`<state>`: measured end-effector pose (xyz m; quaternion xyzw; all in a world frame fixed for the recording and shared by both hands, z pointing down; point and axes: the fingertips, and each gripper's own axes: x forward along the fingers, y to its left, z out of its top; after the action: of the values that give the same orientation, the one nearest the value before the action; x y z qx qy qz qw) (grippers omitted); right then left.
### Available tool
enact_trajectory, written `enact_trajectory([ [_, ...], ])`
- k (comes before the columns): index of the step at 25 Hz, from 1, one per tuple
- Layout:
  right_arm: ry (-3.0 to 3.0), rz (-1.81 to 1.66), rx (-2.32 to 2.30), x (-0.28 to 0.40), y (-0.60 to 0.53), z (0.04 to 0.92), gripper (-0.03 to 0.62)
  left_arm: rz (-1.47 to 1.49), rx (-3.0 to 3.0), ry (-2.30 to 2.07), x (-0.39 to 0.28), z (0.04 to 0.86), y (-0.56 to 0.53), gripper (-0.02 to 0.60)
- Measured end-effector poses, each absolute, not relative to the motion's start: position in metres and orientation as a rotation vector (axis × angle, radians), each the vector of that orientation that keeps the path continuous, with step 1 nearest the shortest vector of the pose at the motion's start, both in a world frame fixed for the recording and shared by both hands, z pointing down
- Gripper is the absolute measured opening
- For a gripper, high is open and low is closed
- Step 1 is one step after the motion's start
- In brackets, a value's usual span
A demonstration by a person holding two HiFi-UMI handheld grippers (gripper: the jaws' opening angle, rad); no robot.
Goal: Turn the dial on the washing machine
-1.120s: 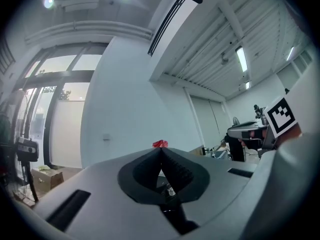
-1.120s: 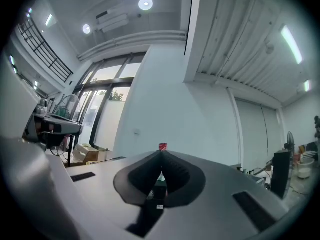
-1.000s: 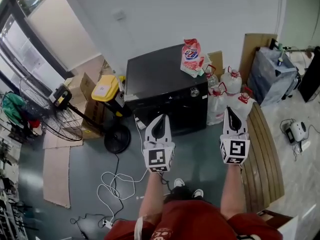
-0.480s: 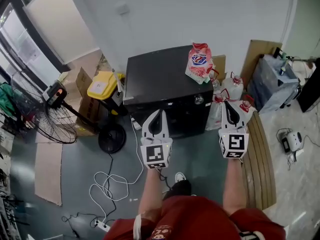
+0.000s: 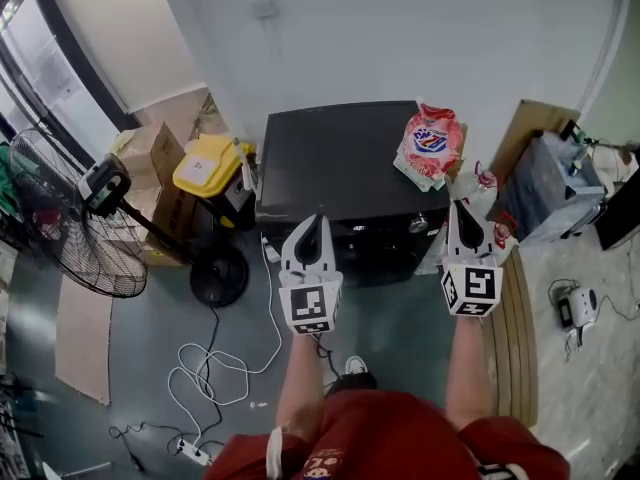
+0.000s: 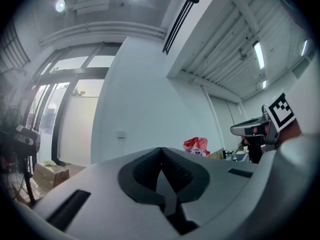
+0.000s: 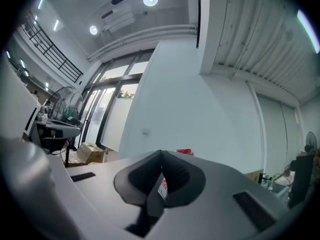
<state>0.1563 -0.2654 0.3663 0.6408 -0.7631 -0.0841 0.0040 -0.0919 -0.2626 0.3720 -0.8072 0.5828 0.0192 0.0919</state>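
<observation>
While both grippers are held out before it, the washer [image 5: 340,168] stands black against the white wall [image 5: 400,28], the biggest thing on the grey floor [image 5: 130,368]. A fan [image 5: 70,230] stands well to its left and a slatted bench [image 5: 512,338] to its right. Cardboard boxes [image 5: 145,153] and a yellow bin [image 5: 207,165] sit between fan and washer. A red-and-white bag [image 5: 430,146] lies on the washer's top, near its right edge. The left gripper [image 5: 319,218] has its jaws pressed together on nothing. The right gripper [image 5: 456,206] is the same, tips met and empty. The dial [image 5: 418,225] sits on the washer's front near the upper right corner, just left of the right gripper's tip in the head view, touched by neither gripper.
</observation>
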Motion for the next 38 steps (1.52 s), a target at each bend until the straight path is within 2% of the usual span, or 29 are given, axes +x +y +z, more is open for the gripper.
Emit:
enact_trajectory([
  [12,-2.363,-0.176,1.989,0.133,-0.321,0.413,0.009,0.080,-2.438,1.776,-0.123,0.407,-0.319,0.009],
  [20,-2.356,-0.021,2.011,0.163,-0.342,0.474,0.011,-0.022,-2.446,1.763,-0.098,0.450,-0.335,0.009],
  [26,-2.349,0.076,1.950,0.178,-0.358,0.521,0.044,-0.060,-2.435,1.800,-0.078,0.472,-0.344,0.009],
  [38,-2.289,0.285,1.839,0.177,-0.361,0.604,0.226,-0.129,-2.477,1.813,-0.049,0.519,-0.329,0.009],
])
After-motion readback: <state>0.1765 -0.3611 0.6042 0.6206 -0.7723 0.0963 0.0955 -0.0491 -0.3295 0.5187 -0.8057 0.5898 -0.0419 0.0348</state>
